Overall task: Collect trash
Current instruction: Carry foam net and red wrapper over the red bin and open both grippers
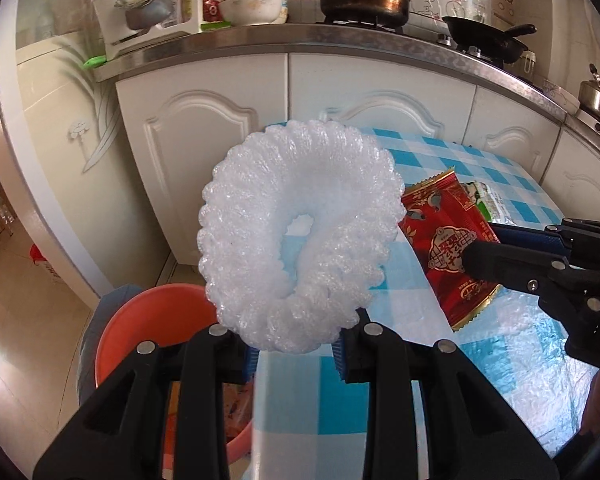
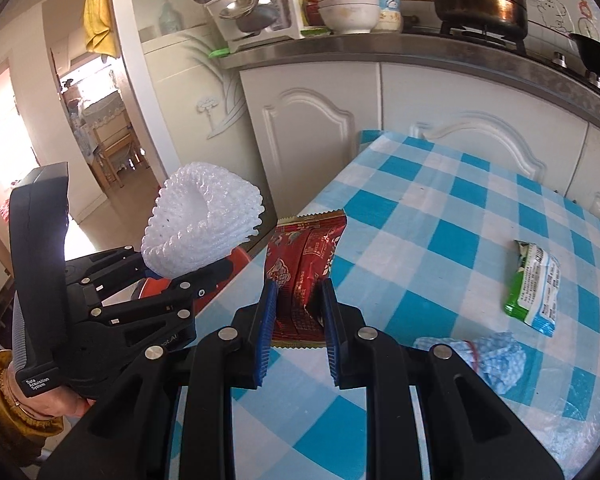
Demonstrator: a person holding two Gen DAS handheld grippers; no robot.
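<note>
A white foam fruit net (image 1: 296, 236), rolled into a ring, is pinched at its lower edge by my left gripper (image 1: 296, 346), which is shut on it. It hangs beyond the table's edge, above an orange basin (image 1: 148, 320). My right gripper (image 2: 300, 304) is shut on a red snack wrapper (image 2: 307, 256), held upright over the checked table's corner. In the left wrist view the right gripper (image 1: 485, 250) comes in from the right with the red wrapper (image 1: 443, 248). The right wrist view has the left gripper (image 2: 180, 270) and foam net (image 2: 204, 228) at its left.
A green and white wrapper (image 2: 535, 284) and a crumpled clear bag (image 2: 487, 356) lie on the blue checked tablecloth (image 2: 459, 200). White cabinets (image 2: 311, 148) stand close behind the table. Their counter carries pots and bowls. A hand (image 2: 56, 396) in a mustard sleeve holds the left gripper.
</note>
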